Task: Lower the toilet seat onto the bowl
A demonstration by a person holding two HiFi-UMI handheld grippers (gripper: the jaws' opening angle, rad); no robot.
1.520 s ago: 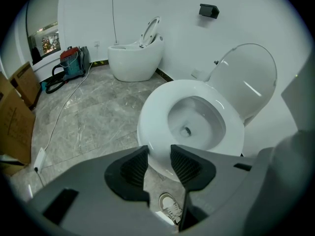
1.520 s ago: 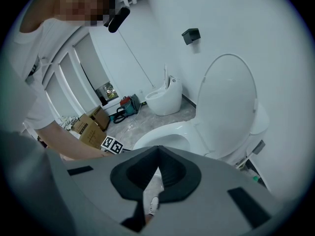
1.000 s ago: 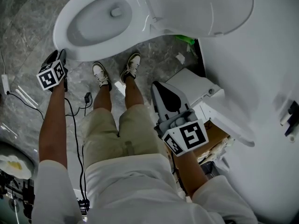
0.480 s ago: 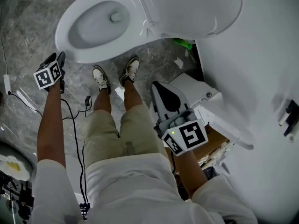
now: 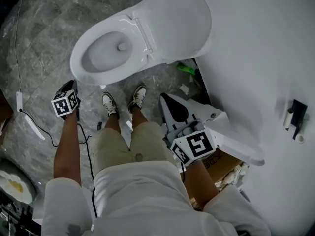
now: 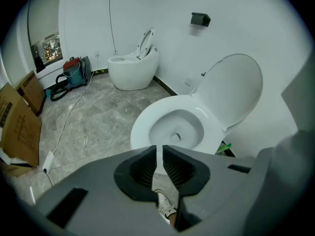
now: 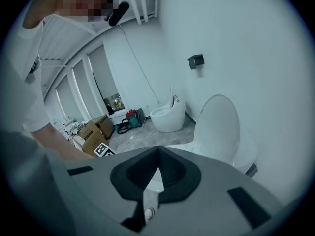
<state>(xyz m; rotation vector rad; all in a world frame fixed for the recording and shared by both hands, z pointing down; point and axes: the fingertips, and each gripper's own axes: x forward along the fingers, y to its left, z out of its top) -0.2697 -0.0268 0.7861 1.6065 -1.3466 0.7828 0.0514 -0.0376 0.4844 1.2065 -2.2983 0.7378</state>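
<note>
The main danger from here is a slam: the toilet seat (image 5: 179, 23) stands raised, leaning back towards the wall on the far right, and once tipped past its balance it would likely fall under its own weight onto the bowl (image 5: 78, 68) unless something rides it down. The surface looks smooth and glossy, so a jaw tip nudging it could skid off the edge and leave it to drop. Neither tool is set to grip. The left gripper (image 5: 68, 87) has just been closing its jaws and they are drawn in to a thin slit with nothing between them, while the right gripper (image 5: 170, 102) has its tips touching and is empty too; in that state they can only push or hook. A second risk is pulling the wrong part: seat and lid cannot be told apart in these views, so both might come down together. Reaching with the right tool also means clearing the white housing (image 5: 219, 127) just to its right, which it could knock. As for position, the seat is well apart from both tools, far and right of them. The left tool hangs near the bowl's near-left rim, pointing at the open bowl with the seat beyond and right; the right tool sits nearer the person, the seat ahead and right of its jaws
</note>
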